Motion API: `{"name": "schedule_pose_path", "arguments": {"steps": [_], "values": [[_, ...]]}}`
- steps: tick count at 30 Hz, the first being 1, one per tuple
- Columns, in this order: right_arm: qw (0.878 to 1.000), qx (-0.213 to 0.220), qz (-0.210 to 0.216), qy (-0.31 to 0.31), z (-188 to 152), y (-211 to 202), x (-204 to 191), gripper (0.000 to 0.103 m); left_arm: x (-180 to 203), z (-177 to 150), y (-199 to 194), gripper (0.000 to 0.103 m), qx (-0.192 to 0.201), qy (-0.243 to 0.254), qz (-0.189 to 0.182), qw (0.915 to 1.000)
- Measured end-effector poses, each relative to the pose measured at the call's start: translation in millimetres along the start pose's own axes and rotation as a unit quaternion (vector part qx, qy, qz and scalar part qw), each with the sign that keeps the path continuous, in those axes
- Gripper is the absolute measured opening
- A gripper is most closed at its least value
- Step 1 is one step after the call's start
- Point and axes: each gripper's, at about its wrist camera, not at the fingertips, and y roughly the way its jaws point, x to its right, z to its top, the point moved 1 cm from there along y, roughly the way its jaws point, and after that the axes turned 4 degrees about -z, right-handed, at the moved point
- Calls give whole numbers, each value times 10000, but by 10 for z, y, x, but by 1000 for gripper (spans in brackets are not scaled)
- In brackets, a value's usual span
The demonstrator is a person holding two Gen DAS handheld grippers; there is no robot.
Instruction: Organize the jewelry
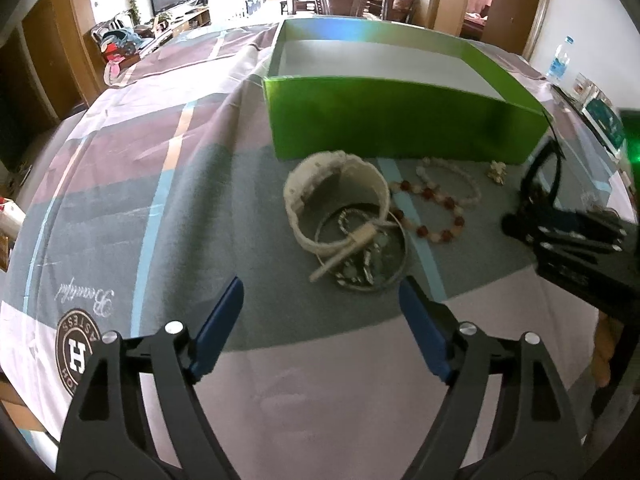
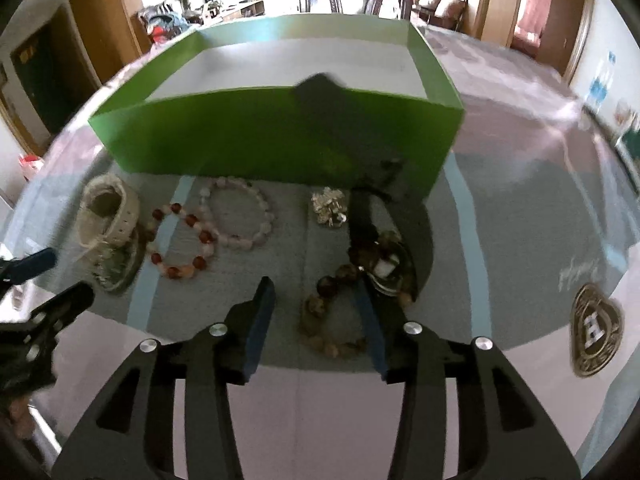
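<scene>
Two wrist views of a cloth-covered table [image 1: 160, 184] with jewelry laid out before an open green box [image 1: 400, 128].

Left wrist view: we see the left gripper [image 1: 322, 300] with its blue-padded jaws spread wide and nothing between them. Just beyond its fingertips, at about 12 o'clock, lies a cream woven bracelet [image 1: 336, 200], tilted over a metal bangle [image 1: 362, 256] that rings a small dark chain. At 1 o'clock from that cluster sits a red-and-white bead bracelet [image 1: 430, 210], touching a pale bead bracelet [image 1: 448, 182] farther back. A small gold ornament [image 1: 497, 171] lies near the box's front wall. The box stands at 12 o'clock behind all the pieces; we see a white floor inside it. At 3 o'clock the right gripper [image 1: 560, 236] enters, dark and partly blurred.

Right wrist view: we find the right gripper [image 2: 316, 300] with its jaws partly open — a brown bead bracelet [image 2: 328, 316] lies on the cloth between them, close by the right-hand finger, and we cannot tell whether that pad touches it. A black strap [image 2: 362, 216] runs from the right-hand finger toward 12 o'clock, with a bunch of dark beads and a pale charm beside it. The gold ornament sits just left of the strap; the remaining bracelets lie toward 10 o'clock.
</scene>
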Motion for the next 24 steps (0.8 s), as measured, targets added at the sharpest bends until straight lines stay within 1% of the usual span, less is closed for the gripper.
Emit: {"name": "schedule_pose_path", "arguments": {"steps": [1, 2, 3, 5, 8, 14, 16, 18, 19, 20, 21, 22, 23, 24], "values": [[10000, 42, 17, -84, 5, -3, -34, 39, 8, -14, 8, 80, -26, 16, 5, 10000], [9998, 30, 175, -94, 12, 4, -40, 30, 13, -23, 14, 80, -50, 33, 20, 10000], [9991, -15, 419, -53, 20, 11, -33, 11, 12, -30, 14, 80, -55, 44, 31, 10000], [9983, -78, 578, 68, 29, 11, -6, 11, 13, -34, 1, 80, -40, 61, 34, 10000], [9948, -62, 996, 183, 14, -50, 25, 11, 27, -42, -11, 80, -22, 92, 30, 10000], [9871, 399, 1536, 189, 86, -528, 85, 11, 77, -55, 16, 80, -75, 127, 0, 9999], [9826, 618, 1735, 220, 120, -738, 132, 11, 106, -62, 22, 80, -86, 164, -19, 9998], [9754, 891, 2006, 225, 142, -974, 145, 11, 125, -70, 26, 81, -91, 181, -22, 9998], [9730, 1008, 2064, 212, 166, -1050, 147, 11, 125, -73, 26, 81, -92, 178, -19, 9998], [9732, 1069, 2026, 186, 186, -1082, 147, 11, 118, -75, 25, 81, -92, 169, -11, 9998], [9766, 1107, 1838, 143, 209, -1084, 139, 11, 106, -74, 23, 82, -91, 151, 2, 9998], [9804, 1058, 1656, 147, 228, -1033, 138, 11, 89, -72, 17, 82, -82, 132, 11, 9999], [9825, 976, 1574, 184, 234, -985, 134, 11, 61, -67, 5, 82, -58, 104, 20, 9999], [9846, 799, 1531, 256, 243, -880, 129, 11, 26, -58, -7, 82, -33, 72, 28, 10000]]}}
